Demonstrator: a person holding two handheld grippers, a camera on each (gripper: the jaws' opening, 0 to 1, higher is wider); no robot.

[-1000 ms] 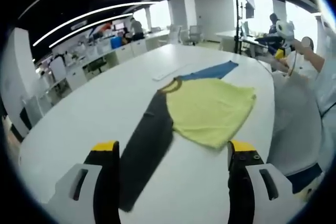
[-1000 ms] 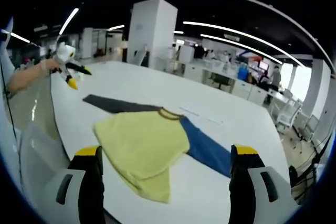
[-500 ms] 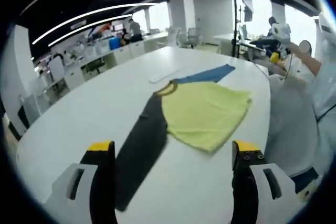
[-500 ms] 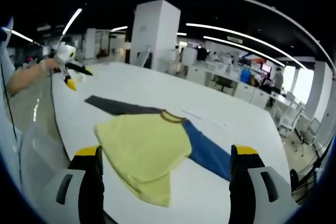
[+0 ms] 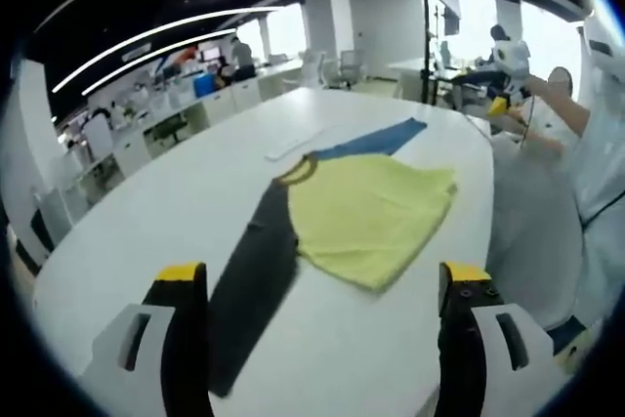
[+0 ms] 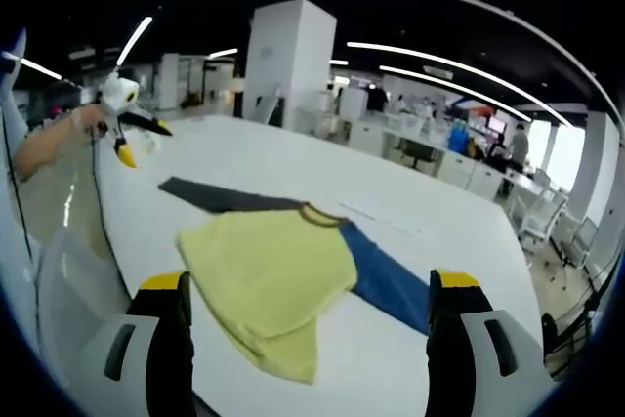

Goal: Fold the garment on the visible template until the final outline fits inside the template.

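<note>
Counted: 1 garment (image 5: 366, 212) on 1 white desk (image 5: 176, 212), made up of 1 yellow body, 1 dark sleeve (image 5: 256, 285) and 1 blue sleeve (image 5: 376, 140). 2 tongs are seen, left tongs (image 5: 320, 275) and right tongs (image 6: 308, 285), 2 yellow-tipped jaws each, both spread wide. 1 white pillar (image 6: 281, 61) is counted behind the desk.
</note>
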